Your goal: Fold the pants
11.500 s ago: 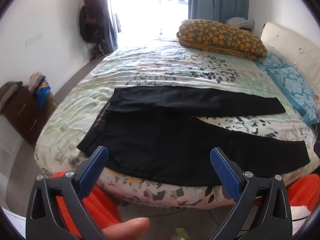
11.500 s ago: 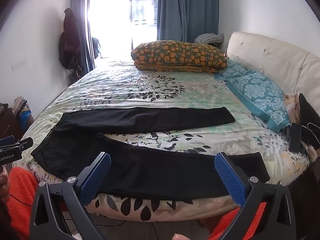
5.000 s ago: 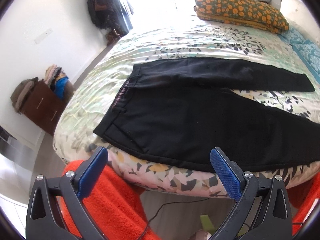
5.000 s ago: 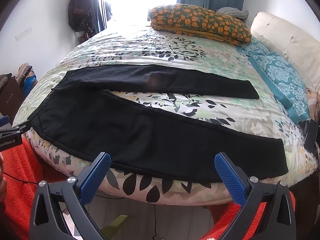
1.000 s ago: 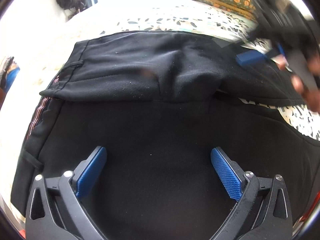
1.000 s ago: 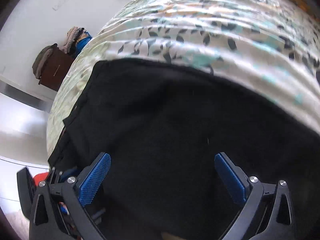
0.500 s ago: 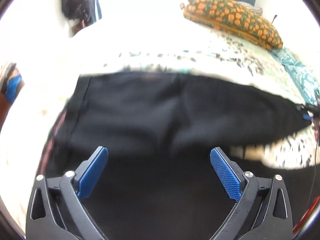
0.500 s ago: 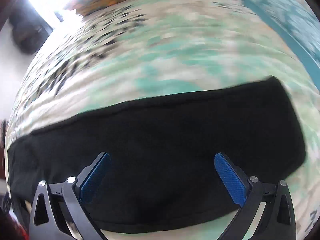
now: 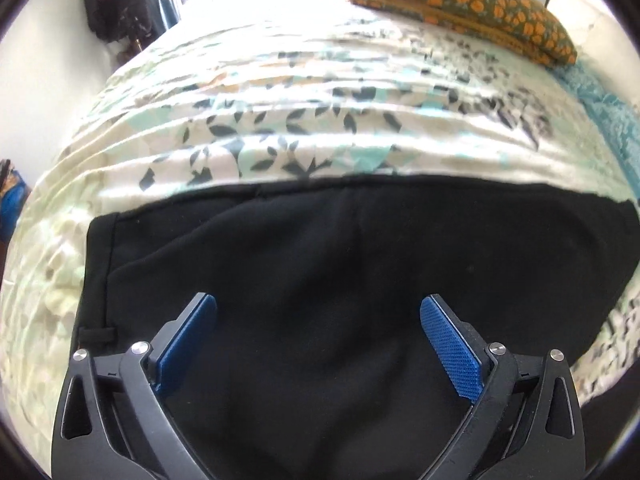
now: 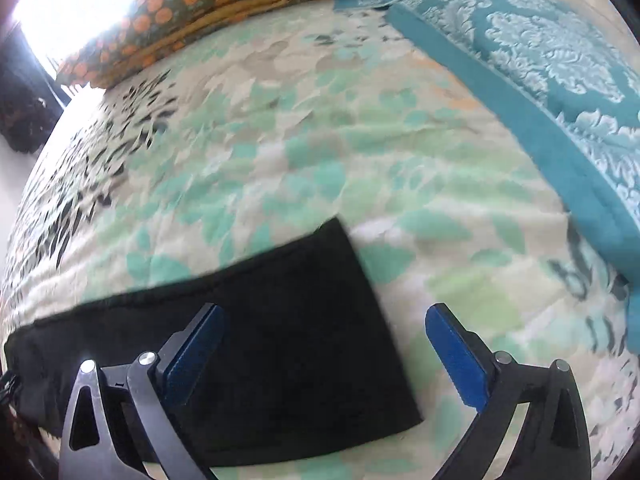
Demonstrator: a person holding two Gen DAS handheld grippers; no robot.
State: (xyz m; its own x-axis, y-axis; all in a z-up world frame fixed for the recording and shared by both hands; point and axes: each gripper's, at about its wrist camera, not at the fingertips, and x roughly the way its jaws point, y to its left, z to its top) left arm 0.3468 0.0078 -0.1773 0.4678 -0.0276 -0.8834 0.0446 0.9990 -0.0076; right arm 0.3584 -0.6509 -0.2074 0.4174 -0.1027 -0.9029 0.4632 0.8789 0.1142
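We find no readable text, label, brand, number or sign in either wrist view.
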